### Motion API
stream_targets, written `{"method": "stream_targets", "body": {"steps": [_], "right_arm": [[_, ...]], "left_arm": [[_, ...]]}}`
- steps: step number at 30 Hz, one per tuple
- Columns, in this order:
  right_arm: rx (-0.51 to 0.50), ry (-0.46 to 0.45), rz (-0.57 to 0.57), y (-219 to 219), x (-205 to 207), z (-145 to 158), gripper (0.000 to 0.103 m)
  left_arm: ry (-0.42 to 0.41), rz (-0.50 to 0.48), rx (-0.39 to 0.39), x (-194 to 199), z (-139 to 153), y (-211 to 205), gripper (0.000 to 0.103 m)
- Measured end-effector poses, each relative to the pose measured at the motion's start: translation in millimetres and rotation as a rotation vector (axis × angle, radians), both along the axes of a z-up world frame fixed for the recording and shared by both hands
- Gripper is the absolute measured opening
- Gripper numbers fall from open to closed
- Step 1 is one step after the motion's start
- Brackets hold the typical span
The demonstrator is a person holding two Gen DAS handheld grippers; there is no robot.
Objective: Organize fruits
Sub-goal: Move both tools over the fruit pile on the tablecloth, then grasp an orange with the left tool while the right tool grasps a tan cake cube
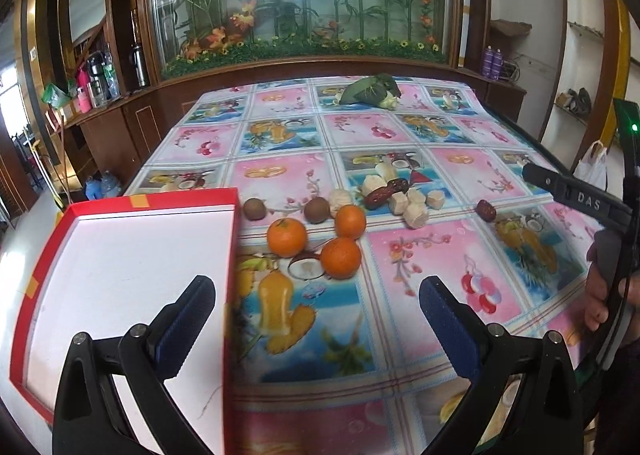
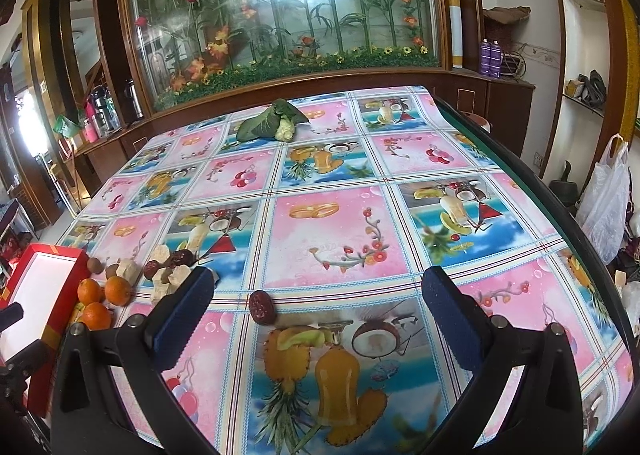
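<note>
While held low over the patterned tablecloth (image 1: 400, 135), left gripper (image 1: 316, 295) released, blue pads wide apart, nothing between them; left pad (image 1: 188, 319) above the white interior of the red box (image 1: 236, 255), right pad above bare cloth.

Right gripper (image 2: 316, 291) likewise released and empty, fingers spread, one lone red date (image 2: 262, 307) lying on the cloth just ahead, nearer its left pad (image 2: 180, 319). Not touched.

Relative to the red box:
- Three oranges (image 1: 286, 237) just beside its right wall, clustered, none inside.
- Two brown round fruits (image 1: 254, 209) just beyond the oranges, close to the box's far right corner.
- Pale chunky pieces (image 1: 414, 211) and dark red dates (image 1: 386, 193) in a loose heap further right of those.
- Lone date (image 1: 485, 210) well to the right of the heap, apart from the rest.
- Green leafy vegetable (image 1: 374, 92) near the far table edge, well apart from the box.

Box interior white, no fruit seen in the part visible.

A hand (image 1: 604, 295) at the right edge of the left view, gripping the other tool's handle.
</note>
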State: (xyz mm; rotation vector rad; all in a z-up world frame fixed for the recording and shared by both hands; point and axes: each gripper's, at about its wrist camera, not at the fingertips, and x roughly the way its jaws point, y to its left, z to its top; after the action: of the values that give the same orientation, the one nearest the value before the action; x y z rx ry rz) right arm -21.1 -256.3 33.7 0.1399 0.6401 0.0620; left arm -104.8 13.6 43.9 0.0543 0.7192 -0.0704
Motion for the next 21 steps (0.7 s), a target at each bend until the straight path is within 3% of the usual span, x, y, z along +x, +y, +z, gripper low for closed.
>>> {"method": "stream_targets", "body": {"steps": [13,17,21], "right_arm": [[0.045,-0.003,0.014,-4.3,-1.4,3.3,0.103],[0.054,0.004,0.016,-4.8,-1.1,2.7,0.103],[0.055,0.007,0.025,-2.9,-0.6,1.7,0.103]], "left_arm": [[0.129,0.017,-0.033,44.2,-31.0,-11.3,0.058],[0.173,0.000,-0.035,52.6,-38.0,-14.2,0.047],[0.181,-0.009,-0.052,56.1,-39.1,-15.0,0.045]]}}
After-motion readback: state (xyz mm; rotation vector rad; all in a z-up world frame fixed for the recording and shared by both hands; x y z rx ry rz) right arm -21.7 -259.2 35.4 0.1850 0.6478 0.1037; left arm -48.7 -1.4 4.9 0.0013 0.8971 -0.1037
